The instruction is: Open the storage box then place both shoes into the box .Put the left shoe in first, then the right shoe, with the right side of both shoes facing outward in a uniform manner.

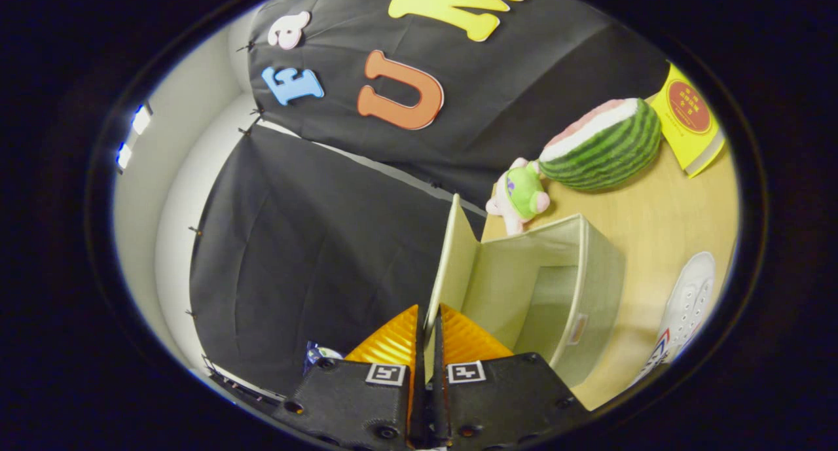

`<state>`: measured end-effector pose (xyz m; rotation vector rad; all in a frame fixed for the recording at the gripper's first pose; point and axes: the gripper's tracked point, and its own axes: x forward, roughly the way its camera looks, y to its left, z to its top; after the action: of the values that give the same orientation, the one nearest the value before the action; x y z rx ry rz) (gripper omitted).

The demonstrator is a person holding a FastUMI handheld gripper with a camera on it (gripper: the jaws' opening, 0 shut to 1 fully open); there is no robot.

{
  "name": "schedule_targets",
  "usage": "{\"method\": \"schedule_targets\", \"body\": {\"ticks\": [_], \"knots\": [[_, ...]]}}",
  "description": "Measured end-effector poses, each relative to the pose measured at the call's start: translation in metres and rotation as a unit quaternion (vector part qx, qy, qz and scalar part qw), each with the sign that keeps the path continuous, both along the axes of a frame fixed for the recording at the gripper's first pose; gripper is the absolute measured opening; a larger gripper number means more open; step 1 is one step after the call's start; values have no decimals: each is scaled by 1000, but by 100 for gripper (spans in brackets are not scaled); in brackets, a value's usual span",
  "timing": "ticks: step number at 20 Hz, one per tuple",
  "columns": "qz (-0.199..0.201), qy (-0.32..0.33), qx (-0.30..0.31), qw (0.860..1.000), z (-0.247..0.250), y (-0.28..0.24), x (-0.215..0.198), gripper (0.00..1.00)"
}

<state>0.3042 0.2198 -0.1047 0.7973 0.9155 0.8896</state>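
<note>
The view is rolled sideways. A pale fabric storage box (592, 268) stands open on the wooden table, its inside bare. Its lid (453, 254) is swung up and away from the box's mouth. My gripper (429, 320) is shut on the lid's edge, which runs between both fingers. A white sneaker (687, 307) lies on the table beyond the box, on the side away from the lid.
A watermelon-slice toy (605, 146), a small green and pink plush (520, 196) and a yellow book (691, 120) sit on the wooden table (661, 222) behind the box. Black cloth walls (314, 254) close off the booth on the lid's side.
</note>
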Motion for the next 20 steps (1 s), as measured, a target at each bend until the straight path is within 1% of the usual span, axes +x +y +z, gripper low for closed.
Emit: {"method": "schedule_targets", "body": {"ticks": [2, 4, 7, 12, 13, 16, 18, 20], "knots": [[-6, -4, 3, 1000, 10, 14, 3, 10], [0, -14, 6, 1000, 23, 31, -1, 10], [4, -22, -6, 1000, 33, 56, -4, 10], [2, -36, -14, 999, 47, 108, -8, 13], [1, -35, -18, 999, 47, 119, -6, 15], [10, -34, -23, 999, 48, 158, -7, 18], [28, -42, -16, 999, 53, 183, -12, 24], [46, -64, -46, 996, 49, 201, -16, 50]]}}
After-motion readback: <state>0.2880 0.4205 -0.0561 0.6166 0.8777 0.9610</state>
